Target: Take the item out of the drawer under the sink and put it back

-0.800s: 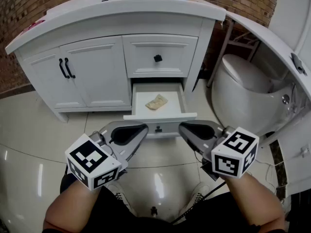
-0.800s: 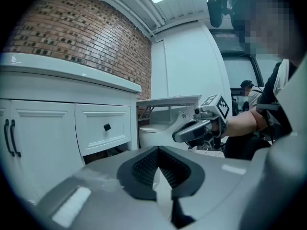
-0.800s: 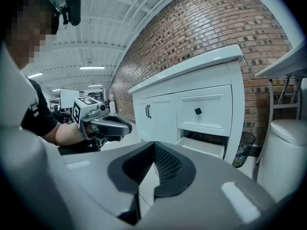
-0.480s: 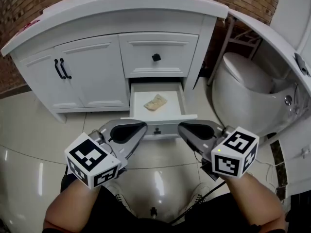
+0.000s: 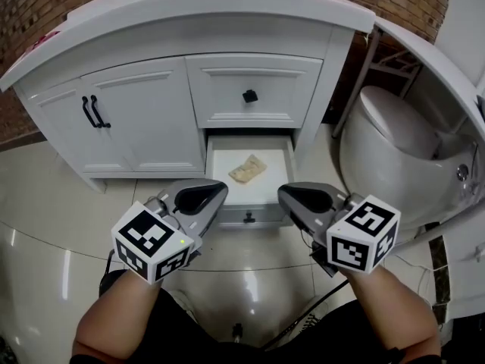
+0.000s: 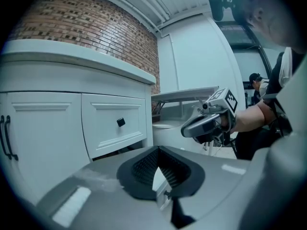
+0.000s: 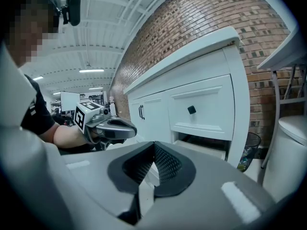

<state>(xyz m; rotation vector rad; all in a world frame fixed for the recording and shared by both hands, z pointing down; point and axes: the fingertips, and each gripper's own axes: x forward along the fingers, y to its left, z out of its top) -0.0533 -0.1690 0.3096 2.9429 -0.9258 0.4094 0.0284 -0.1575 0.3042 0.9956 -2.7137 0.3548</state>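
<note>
White paint is seen all over the vanity cabinet (image 5: 151,127), which is set against a brick wall (image 5: 38,10) on a glossy tiled floor (image 5: 45,196). Below the upper drawer (image 5: 250,89), which is closed and fitted with a black knob (image 5: 249,95), the lower drawer (image 5: 214,165) is pulled out. A crumpled tan item (image 5: 248,168) is seen lying on the drawer's white bottom, near the middle, apart from the walls. Two black handles (image 5: 91,112) are mounted on the cabinet doors at the left. A white toilet (image 5: 394,135) is placed to the right of the cabinet.

The left gripper (image 5: 216,196) is held low in front of the drawer's front panel, at its left end, and the right gripper (image 5: 292,198) is held at its right end. Neither is touching the item. A marker cube (image 5: 151,241) is carried on the left gripper and another cube (image 5: 364,233) on the right.

In the left gripper view, the left gripper (image 6: 158,152) is shown with its ribbed black pads brought together at the tips and nothing caught between them. The right gripper (image 6: 204,124) is visible beyond. In the right gripper view, the right gripper (image 7: 153,147) is likewise closed on nothing, and the left gripper (image 7: 115,128) is seen beside it.
</note>
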